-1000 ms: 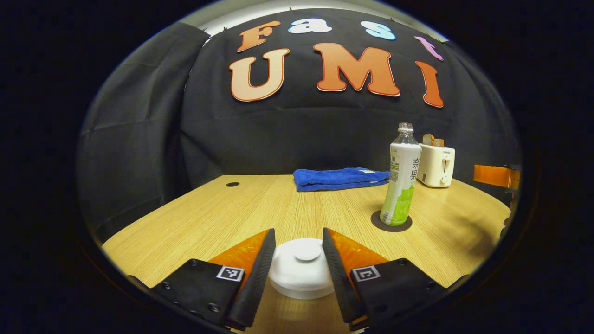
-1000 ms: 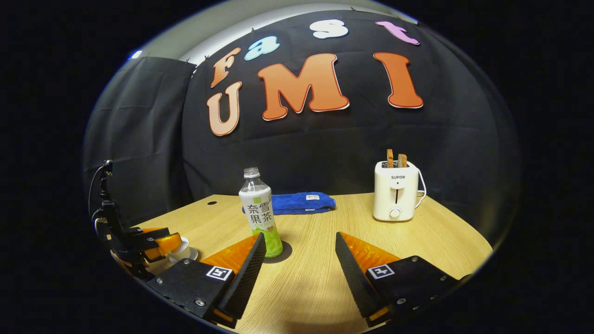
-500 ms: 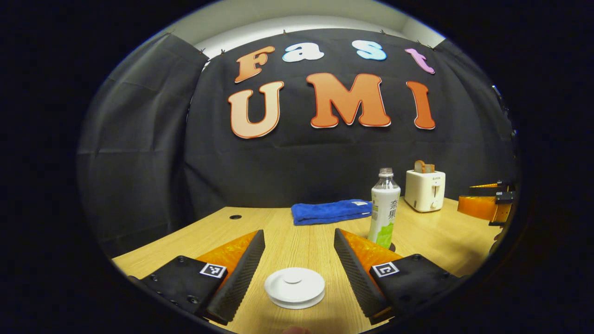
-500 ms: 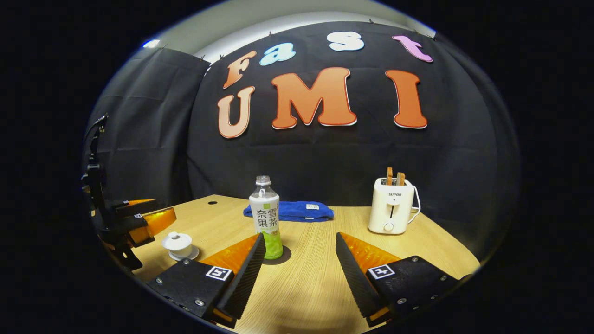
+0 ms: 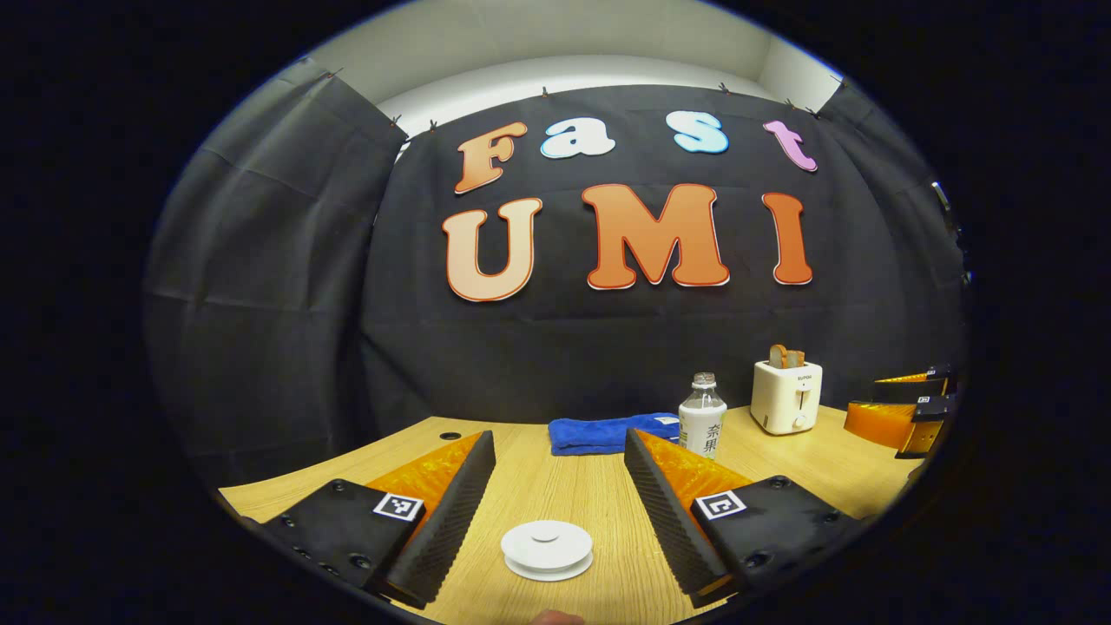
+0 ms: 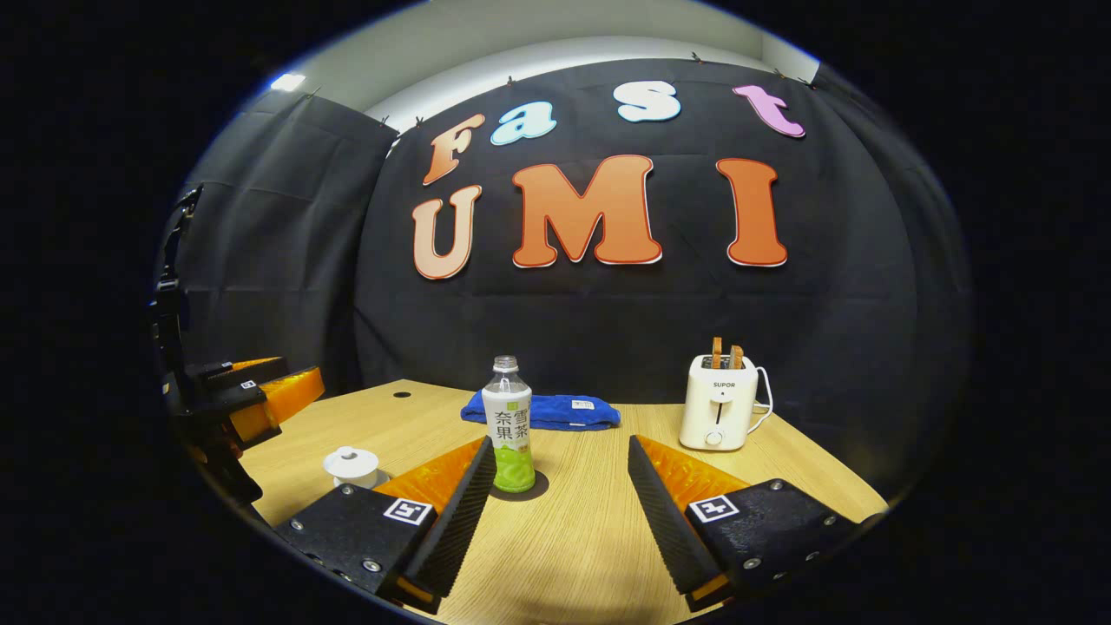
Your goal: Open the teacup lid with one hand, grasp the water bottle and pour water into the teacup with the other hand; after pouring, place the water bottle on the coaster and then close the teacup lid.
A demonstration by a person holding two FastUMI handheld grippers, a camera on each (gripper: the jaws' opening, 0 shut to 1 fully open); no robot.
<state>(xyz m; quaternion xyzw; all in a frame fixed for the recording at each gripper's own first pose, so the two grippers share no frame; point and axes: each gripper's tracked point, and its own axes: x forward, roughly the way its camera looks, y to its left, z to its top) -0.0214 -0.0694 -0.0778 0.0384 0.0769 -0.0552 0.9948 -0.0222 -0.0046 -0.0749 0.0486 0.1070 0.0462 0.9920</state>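
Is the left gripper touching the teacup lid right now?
Apart. In the left gripper view the left gripper stands open and raised, bare table showing between each jaw and the teacup lid.

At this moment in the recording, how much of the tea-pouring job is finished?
It looks essentially finished. The lid sits on the teacup, and the water bottle stands upright on the coaster. Nothing is in hand: the left gripper and the right gripper are both open and clear of both items. Whether water went into the cup cannot be seen. Nothing visible remains.
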